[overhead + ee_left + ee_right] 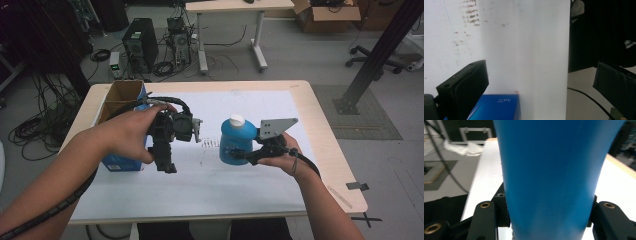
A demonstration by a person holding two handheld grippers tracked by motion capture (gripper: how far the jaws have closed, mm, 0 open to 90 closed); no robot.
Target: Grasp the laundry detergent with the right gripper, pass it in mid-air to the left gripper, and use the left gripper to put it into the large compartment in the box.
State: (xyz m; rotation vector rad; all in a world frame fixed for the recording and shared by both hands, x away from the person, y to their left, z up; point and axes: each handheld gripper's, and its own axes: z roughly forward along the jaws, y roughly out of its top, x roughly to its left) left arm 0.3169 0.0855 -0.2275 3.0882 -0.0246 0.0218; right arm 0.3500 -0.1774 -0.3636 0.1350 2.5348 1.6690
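High view: the right gripper [235,152] is clamped around the lower body of a blue bottle [236,141] with a white cap [236,120], upright at the middle of the white sheet [240,185] on the table [325,135]. Whether its base touches the sheet cannot be told from here. The left gripper [167,162] hangs just left of it, pointing down beside an open cardboard box [120,97] with blue sides.

Left gripper view: its jaws stand wide apart with nothing between them — only the sheet and a blue corner of the box [496,107] below.

Right gripper view: the blue bottle [554,175] sits squeezed between the two jaws.

By the look of it, the grasp is done — carrying and setting the bottle down, perhaps in the box, remains.
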